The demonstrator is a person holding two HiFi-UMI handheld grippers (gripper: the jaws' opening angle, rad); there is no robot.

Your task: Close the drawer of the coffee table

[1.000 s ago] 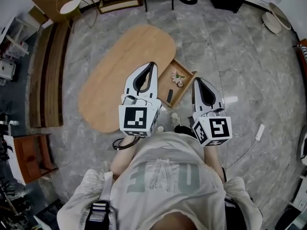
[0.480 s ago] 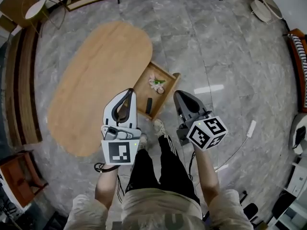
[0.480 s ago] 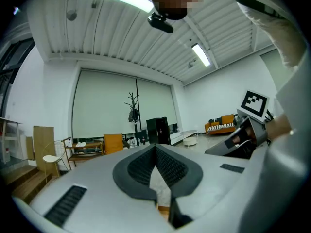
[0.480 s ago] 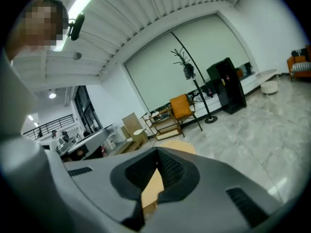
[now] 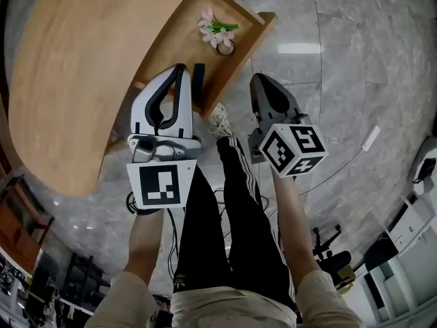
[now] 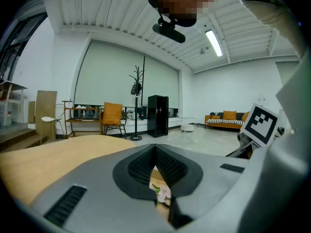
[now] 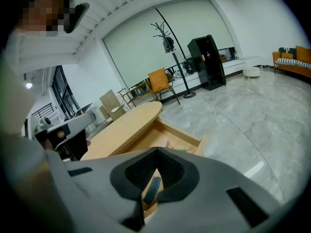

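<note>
Both grippers have their smooth grey jaws pressed together on nothing. From the head view, the left gripper (image 5: 180, 68) overlaps the near corner of the drawer (image 5: 179, 46), and the right gripper (image 5: 261, 79) sits just beside its front edge, over the grey marbled floor (image 5: 355, 80). The drawer, a shallow box of pale wood, stands pulled out from the oval coffee table (image 5: 75, 80). Inside it we see white flowers (image 5: 217, 33) with green stems and a slim dark bar (image 5: 198, 77). The cube (image 5: 295, 149) on each gripper carries black-and-white square markers.
</note>
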